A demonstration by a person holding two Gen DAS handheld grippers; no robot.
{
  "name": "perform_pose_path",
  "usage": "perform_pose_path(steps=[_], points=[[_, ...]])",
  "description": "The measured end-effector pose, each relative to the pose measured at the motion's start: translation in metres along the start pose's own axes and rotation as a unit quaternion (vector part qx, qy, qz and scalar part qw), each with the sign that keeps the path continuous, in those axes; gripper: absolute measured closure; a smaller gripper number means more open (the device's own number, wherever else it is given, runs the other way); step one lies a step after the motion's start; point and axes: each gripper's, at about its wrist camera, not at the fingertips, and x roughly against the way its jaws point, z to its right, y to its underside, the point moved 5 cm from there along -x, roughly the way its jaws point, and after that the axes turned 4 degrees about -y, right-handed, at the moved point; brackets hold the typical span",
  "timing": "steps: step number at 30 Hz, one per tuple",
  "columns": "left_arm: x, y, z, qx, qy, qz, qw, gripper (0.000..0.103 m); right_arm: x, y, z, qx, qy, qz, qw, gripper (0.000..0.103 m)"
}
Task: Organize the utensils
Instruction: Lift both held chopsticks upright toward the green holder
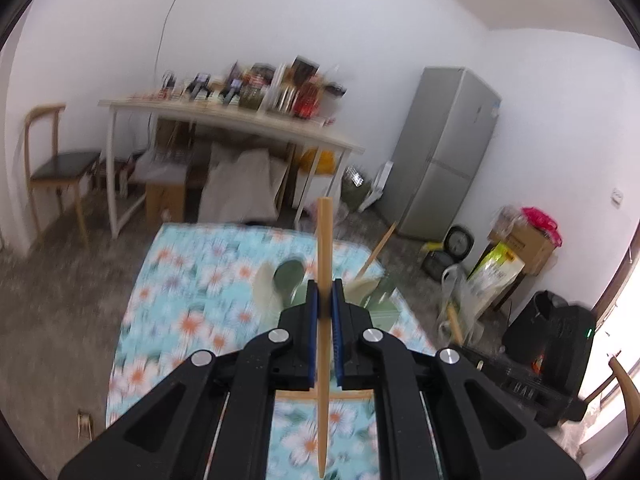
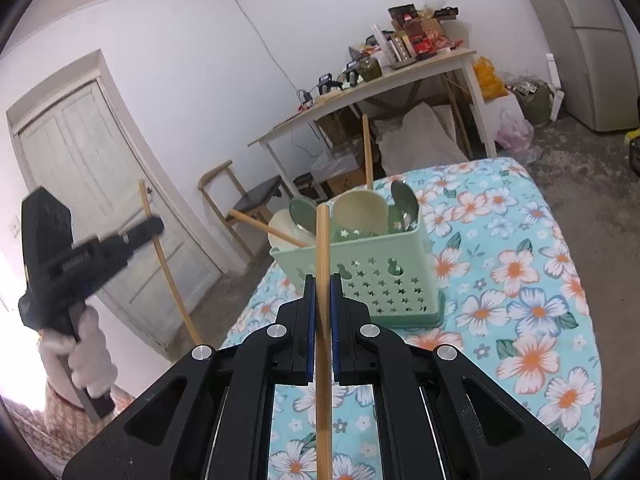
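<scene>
We are holding one chopstick in each gripper. The left gripper [image 1: 325, 286] is clamped tight on a chopstick [image 1: 324, 240] that is standing nearly upright between its blue pads, its thick end rising above the jaws and its thin end pointing down toward the flowered tablecloth [image 1: 180, 288]. The right gripper [image 2: 322, 282] is gripping a second chopstick [image 2: 322, 240] the same way, long axis running straight up through the closed jaws.

The green utensil holder [image 2: 372, 276] is sitting on the table just ahead of the right gripper and slightly to its right, so we judge the right hand to be the nearer one. In the left view the holder is half hidden behind the jaws, ahead and a little right.

Spoons [image 2: 404, 200] are already crowding the holder's open top, and two chopsticks [image 2: 366, 148] are leaning out of it, one tilting left across the rim. Those are standing in our way: we are guessing the next drop needs a free gap among them, thin end first. In the right view, the left gripper is hanging off past the table edge, well apart from the holder.
</scene>
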Motion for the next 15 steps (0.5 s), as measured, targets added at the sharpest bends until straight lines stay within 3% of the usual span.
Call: perform_pose_path(steps=[8,15], points=[[-0.012,-0.069,0.031,-0.014,0.029,0.076,0.9966,0.097,0.011,-0.010,0.006,-0.011,-0.004,0.017,1.000,0.098],[-0.055,-0.101,0.043,-0.038,0.006,0.117,0.9924,0.097,0.015,-0.021,0.015,-0.016,0.003,0.029,0.999,0.098]])
